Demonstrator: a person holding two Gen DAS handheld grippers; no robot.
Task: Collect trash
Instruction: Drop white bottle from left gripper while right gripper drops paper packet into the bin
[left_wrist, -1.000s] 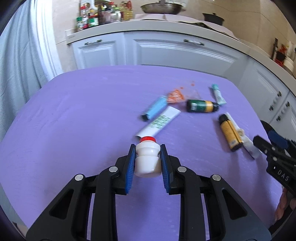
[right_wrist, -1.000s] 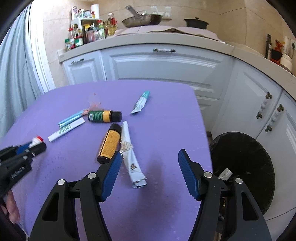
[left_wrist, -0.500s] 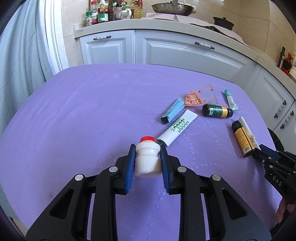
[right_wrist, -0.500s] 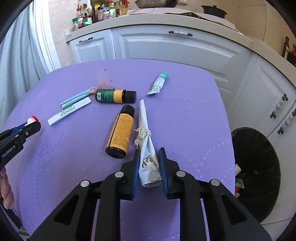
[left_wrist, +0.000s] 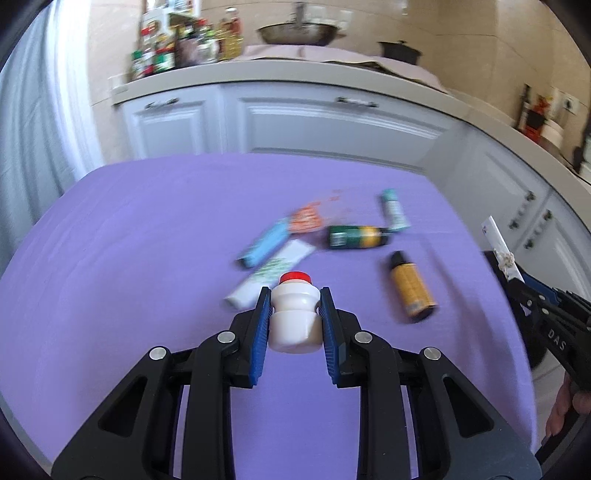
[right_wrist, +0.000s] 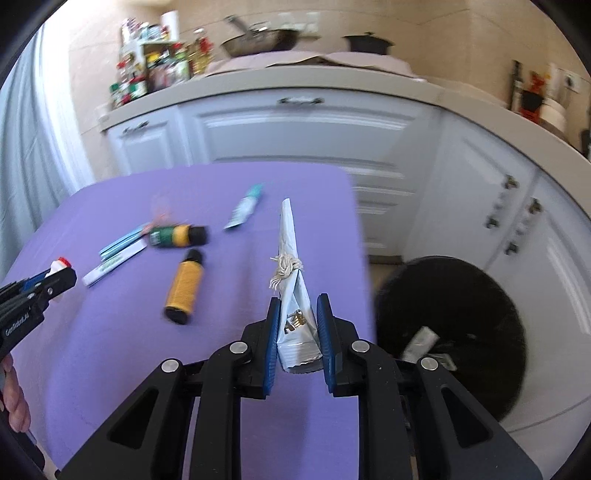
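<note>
Basically both claws were loaded: the right gripper (right_wrist: 298, 328) was clenched on the torn end of a pale foil packet (right_wrist: 293, 295), knotted with string at mid-length, its long axis running straight out along the fingers to a point and clear of the purple table (right_wrist: 110, 350); the left gripper (left_wrist: 293, 319) was clamped on a small white bottle (left_wrist: 294, 317) with a red cap, cap pointing away from the claw. The relation that mattered, I'd say, was the black trash bin (right_wrist: 454, 317): it sat on the floor just off the table's right edge, right of the packet and lower, so the right hand was clearly nearer and the left had the whole table to cross. Further out on the cloth lay the leftovers, all on their sides: an amber bottle (right_wrist: 183, 286), a green bottle (right_wrist: 177, 236), a white tube (right_wrist: 110, 266) touching a blue wrapper (right_wrist: 123, 242), and a teal tube (right_wrist: 245, 206) farthest back. Only the right wrist view showed the bin's mouth, with scraps already inside; the left view caught just a dark sliver of it behind the right claw, but showed the orange wrapper (left_wrist: 306, 219) more clearly.
</note>
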